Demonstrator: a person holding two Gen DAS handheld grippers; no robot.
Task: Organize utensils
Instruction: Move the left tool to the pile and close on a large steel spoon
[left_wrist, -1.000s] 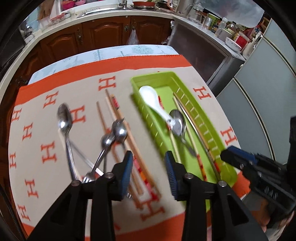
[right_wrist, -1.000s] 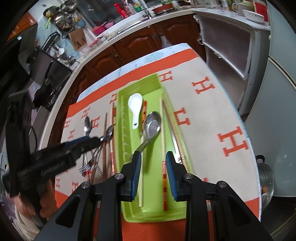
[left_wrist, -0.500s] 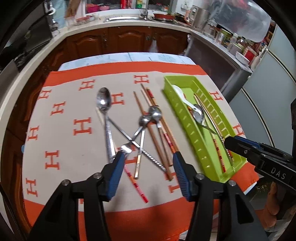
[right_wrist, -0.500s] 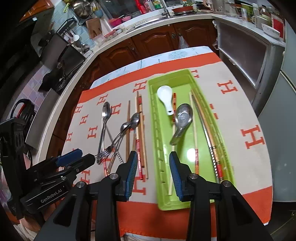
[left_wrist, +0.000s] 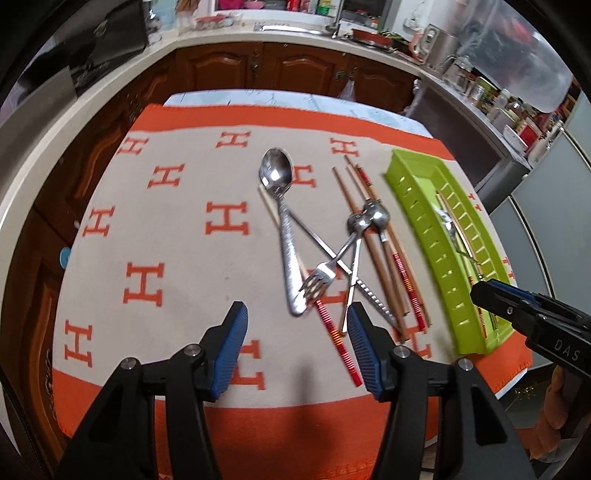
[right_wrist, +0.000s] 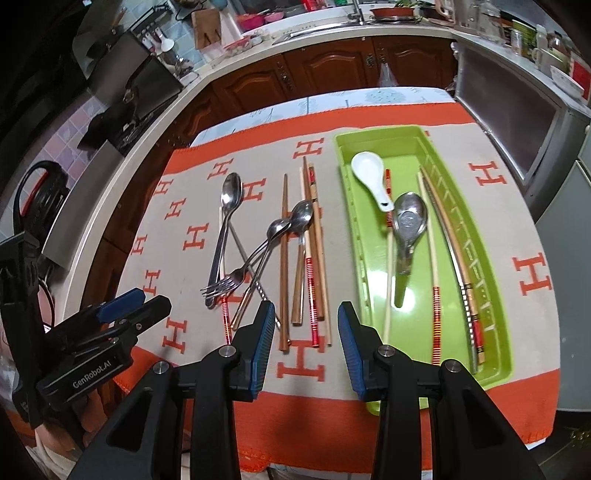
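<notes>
Left wrist view: the left gripper (left_wrist: 297, 326) hangs over the cloth (left_wrist: 177, 229), its jaws released and empty after just widening, with the fork (left_wrist: 317, 282), big spoon (left_wrist: 277, 173) and chopsticks (left_wrist: 384, 251) heaped at one o'clock and the tray (left_wrist: 424, 229) at three o'clock. Right wrist view: the right gripper (right_wrist: 306, 332) also has released, empty jaws that have just been widening, the chopstick ends right ahead at twelve o'clock, the tray holding a white spoon (right_wrist: 369, 173) and ladle (right_wrist: 408, 221) at one o'clock.
</notes>
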